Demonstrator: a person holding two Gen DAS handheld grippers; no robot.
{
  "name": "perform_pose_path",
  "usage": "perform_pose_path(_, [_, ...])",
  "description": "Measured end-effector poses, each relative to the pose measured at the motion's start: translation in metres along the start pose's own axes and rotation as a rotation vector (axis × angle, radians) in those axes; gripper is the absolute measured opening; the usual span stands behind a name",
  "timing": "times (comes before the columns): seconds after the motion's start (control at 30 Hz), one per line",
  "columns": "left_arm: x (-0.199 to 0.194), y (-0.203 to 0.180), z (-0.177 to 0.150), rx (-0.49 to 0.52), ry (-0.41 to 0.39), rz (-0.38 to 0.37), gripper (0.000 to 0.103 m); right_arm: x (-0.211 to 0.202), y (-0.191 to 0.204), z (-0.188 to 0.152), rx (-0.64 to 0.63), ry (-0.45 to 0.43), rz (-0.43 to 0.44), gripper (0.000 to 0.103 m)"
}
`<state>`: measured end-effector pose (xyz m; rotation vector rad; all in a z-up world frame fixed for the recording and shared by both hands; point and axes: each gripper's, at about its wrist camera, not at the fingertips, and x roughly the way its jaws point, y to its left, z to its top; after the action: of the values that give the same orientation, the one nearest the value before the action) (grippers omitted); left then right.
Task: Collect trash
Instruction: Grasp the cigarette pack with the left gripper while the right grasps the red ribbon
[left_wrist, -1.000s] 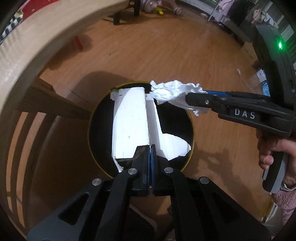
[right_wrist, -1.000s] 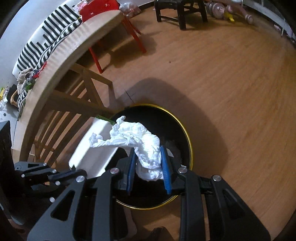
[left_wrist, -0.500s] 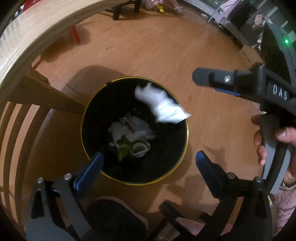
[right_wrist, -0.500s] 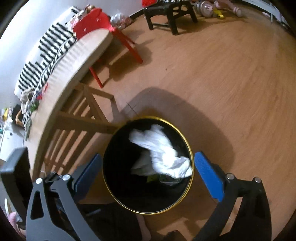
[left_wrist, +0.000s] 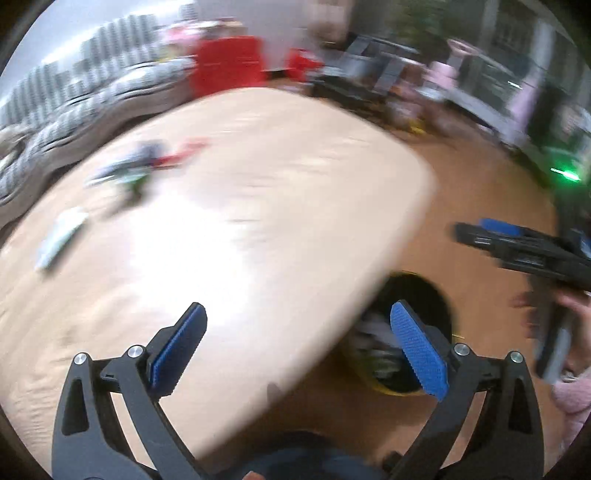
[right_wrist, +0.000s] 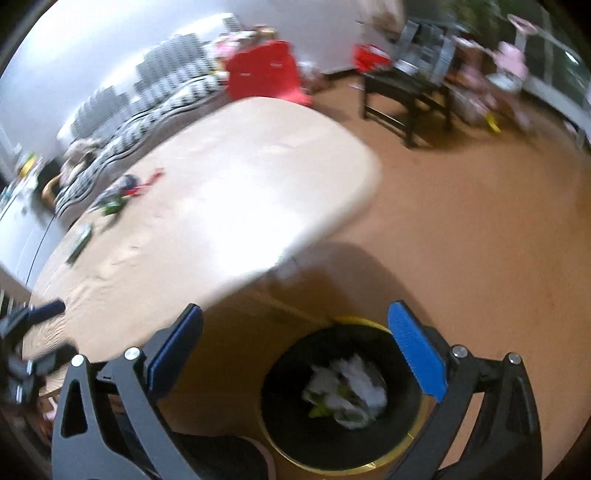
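Both jaws released, empty; white crumpled paper (right_wrist: 347, 387) in black gold-rimmed bin (right_wrist: 295, 435). Next, probably: blurred litter (left_wrist: 129, 173) on pale wooden surface (left_wrist: 258, 184).

Home: sofa (right_wrist: 147, 99), wood table (right_wrist: 240, 192)

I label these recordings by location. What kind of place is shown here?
Most likely a home living room: a striped sofa behind a wooden table, a red chair, a wood floor, and a trash bin beside the table.
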<state>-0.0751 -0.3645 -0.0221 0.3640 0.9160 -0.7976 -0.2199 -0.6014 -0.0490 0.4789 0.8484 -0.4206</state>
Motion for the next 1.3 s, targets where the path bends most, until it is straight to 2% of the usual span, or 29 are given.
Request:
perform_pose_path(0.03, [-0.003, 0.036, 0.002, -0.055, 0.007, 0.054, 0.097, 0.004, 0.017, 0.007, -0.03, -0.003, 0.012, 0.097])
perform_pose_path(0.13, [-0.007, 0.108, 0.003, -0.159, 0.011, 0.152, 0.097, 0.023, 0.066, 0.029, -0.121, 0.008, 0.048, 0.097])
perform_pose_path(0.23, [-0.006, 0.174, 0.006, -0.211, 0.024, 0.262, 0.097, 0.05, 0.113, 0.049, -0.209, 0.03, 0.081, 0.097])
perform_pose_path(0.4, [0.007, 0.236, 0.014, -0.225, 0.071, 0.294, 0.097, 0.085, 0.161, 0.082, -0.239, 0.052, 0.115, 0.097])
perform_pose_path(0.53, [0.019, 0.262, 0.023, -0.201, 0.075, 0.287, 0.097, 0.111, 0.189, 0.115, -0.212, 0.046, 0.104, 0.097])
perform_pose_path(0.73, [0.045, 0.283, 0.038, -0.145, 0.098, 0.294, 0.097, 0.174, 0.241, 0.165, -0.194, 0.061, 0.004, 0.097])
perform_pose_path(0.9, [0.064, 0.302, 0.049, -0.147, 0.106, 0.282, 0.097, 0.223, 0.269, 0.19, -0.173, 0.09, -0.046, 0.097])
perform_pose_path(1.07, [0.077, 0.308, 0.058, -0.128, 0.126, 0.236, 0.097, 0.254, 0.275, 0.192, -0.15, 0.124, -0.11, 0.097])
perform_pose_path(1.17, [0.087, 0.308, 0.06, -0.092, 0.154, 0.235, 0.097, 0.266, 0.272, 0.184, -0.162, 0.165, -0.112, 0.097])
perform_pose_path(1.23, [0.093, 0.31, 0.058, -0.086, 0.175, 0.24, 0.097, 0.267, 0.272, 0.178, -0.207, 0.157, -0.159, 0.097])
perform_pose_path(1.3, [0.094, 0.315, 0.058, -0.119, 0.169, 0.212, 0.097, 0.264, 0.27, 0.174, -0.221, 0.15, -0.156, 0.097])
